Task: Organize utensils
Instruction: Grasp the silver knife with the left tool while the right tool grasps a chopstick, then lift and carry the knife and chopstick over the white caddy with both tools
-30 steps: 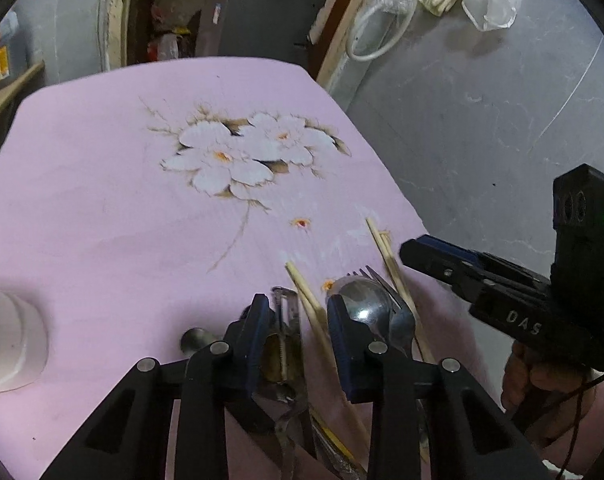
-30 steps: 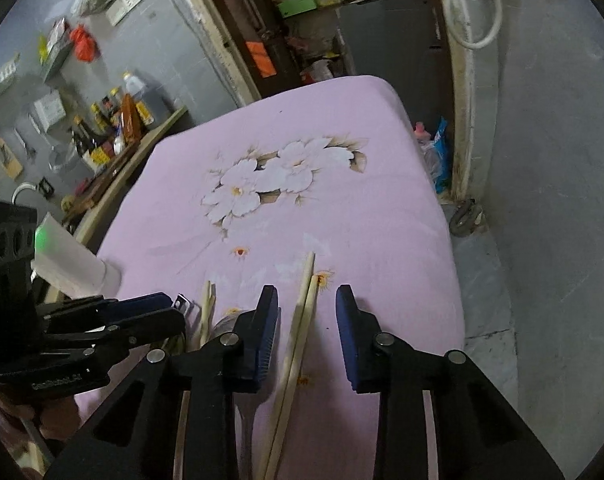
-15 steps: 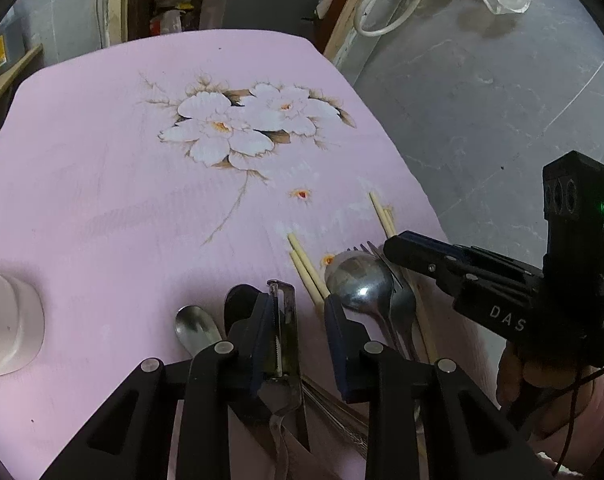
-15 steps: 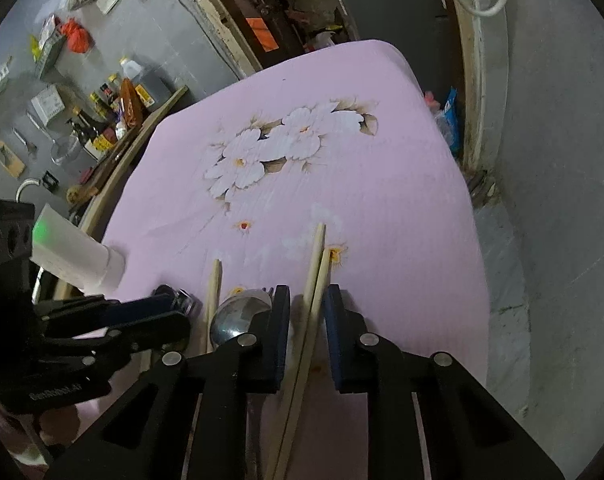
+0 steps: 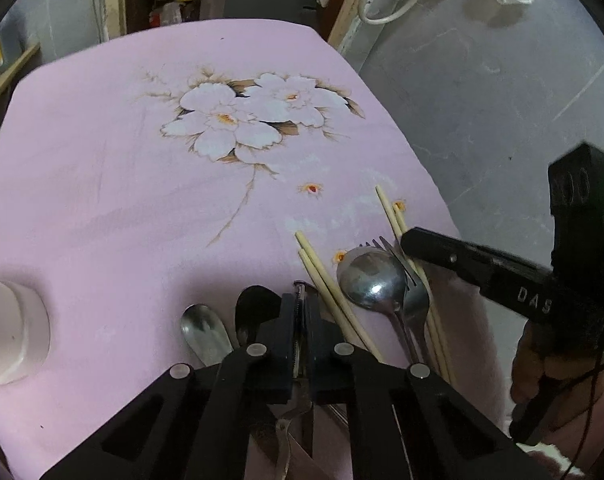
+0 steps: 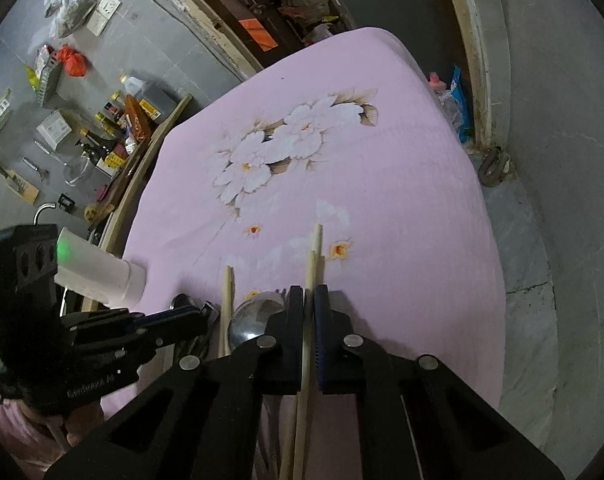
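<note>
A heap of utensils lies on the near edge of the pink flowered cloth. My left gripper is shut on a thin serrated metal utensil. Beside it lie a small spoon, a black spoon, a large steel spoon, a fork and a pair of wooden chopsticks. My right gripper is shut on another pair of chopsticks, which also shows in the left wrist view.
A white cup stands at the left on the cloth; it also shows in the right wrist view. The cloth's right edge drops to grey floor. Shelves with bottles stand at the far left.
Both grippers have gone from open to shut: the left on the serrated utensil, the right on the pair of chopsticks. Both have drawn back slightly toward the near edge.
</note>
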